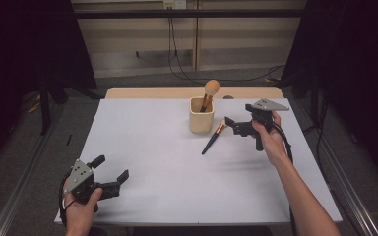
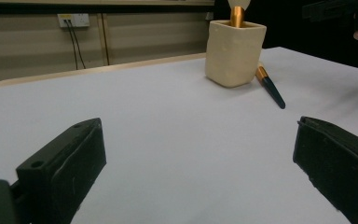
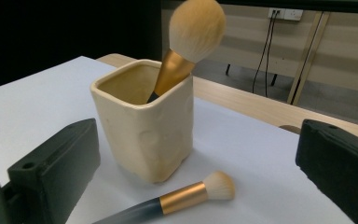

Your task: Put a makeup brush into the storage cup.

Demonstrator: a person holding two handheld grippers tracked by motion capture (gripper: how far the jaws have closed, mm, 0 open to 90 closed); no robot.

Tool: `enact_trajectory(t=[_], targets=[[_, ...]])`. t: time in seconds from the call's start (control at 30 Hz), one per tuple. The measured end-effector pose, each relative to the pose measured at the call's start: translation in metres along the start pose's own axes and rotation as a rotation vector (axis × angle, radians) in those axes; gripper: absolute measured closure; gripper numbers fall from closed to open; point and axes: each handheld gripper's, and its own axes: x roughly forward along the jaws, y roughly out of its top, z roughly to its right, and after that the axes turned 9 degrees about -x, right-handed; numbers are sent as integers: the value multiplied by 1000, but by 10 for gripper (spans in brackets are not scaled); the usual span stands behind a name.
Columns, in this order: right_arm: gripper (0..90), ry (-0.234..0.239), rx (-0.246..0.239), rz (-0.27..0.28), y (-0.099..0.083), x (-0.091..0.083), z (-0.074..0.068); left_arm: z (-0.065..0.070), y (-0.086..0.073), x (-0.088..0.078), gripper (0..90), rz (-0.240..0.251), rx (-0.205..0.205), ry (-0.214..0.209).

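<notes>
At centre right of the high view, the right gripper (image 1: 233, 124) is held wide open, empty, beside the small brush (image 1: 213, 137); the left gripper (image 1: 111, 170), lower left, is likewise open and empty.

Dim room, white table at centre, dark surround.

White tabletop (image 1: 167, 162) with a light wood strip (image 1: 147, 92) along the far edge. Grey floor (image 1: 69, 123) all round, lit more softly than the table. Beige panelled wall (image 1: 128, 42) behind, split by a pale vertical strip (image 1: 196, 39); white socket plate (image 1: 174, 4) near the top, black cables (image 1: 173, 44) hanging down and trailing across the floor. Black curtains (image 1: 24, 44) at left and right (image 1: 354, 54), swallowing both sides. Metal rails (image 1: 22, 194) along the floor on either side of the table. Light falling from above, brightest on the tabletop.
</notes>
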Motion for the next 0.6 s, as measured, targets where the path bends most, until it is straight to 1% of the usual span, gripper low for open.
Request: enact_trajectory(t=[0.07, 0.1, 0.17, 0.2, 0.23, 0.27, 0.3, 0.33, 0.37, 0.43, 0.5, 0.6], targets=[[0, 18, 14, -10, 0, 6, 2, 0, 0, 0, 23, 2, -3, -2], [0, 17, 20, -11, -1, 9, 2, 1, 0, 0, 23, 4, -5, -2], [0, 14, 10, -20, -1, 15, 2, 0, 0, 0, 23, 1, 0, 0], [0, 18, 18, -23, -1, 18, 2, 0, 0, 0, 23, 2, -5, -3], [0, 20, 19, -28, -2, 20, 3, -1, 0, 0, 23, 10, -34, -13], [0, 22, 25, -34, -2, 22, 4, -2, -1, 0, 23, 14, -51, -19], [0, 20, 35, -38, -2, 24, 6, -3, -1, 0, 23, 15, -52, -11], [0, 20, 43, -44, -2, 25, 7, -3, -1, -1, 23, 12, -38, 0], [0, 25, 37, -53, -2, 27, 8, -4, -1, -1, 23, 12, -33, 4], [0, 32, 21, -71, 0, 29, 11, -6, -2, -1, 23, 11, -38, 11], [0, 41, 23, -77, 1, 31, 14, -6, -2, -1, 23, 9, -37, 14], [0, 49, 10, -103, 3, 34, 17, -4, -1, -2, 23, 12, -30, 14]])
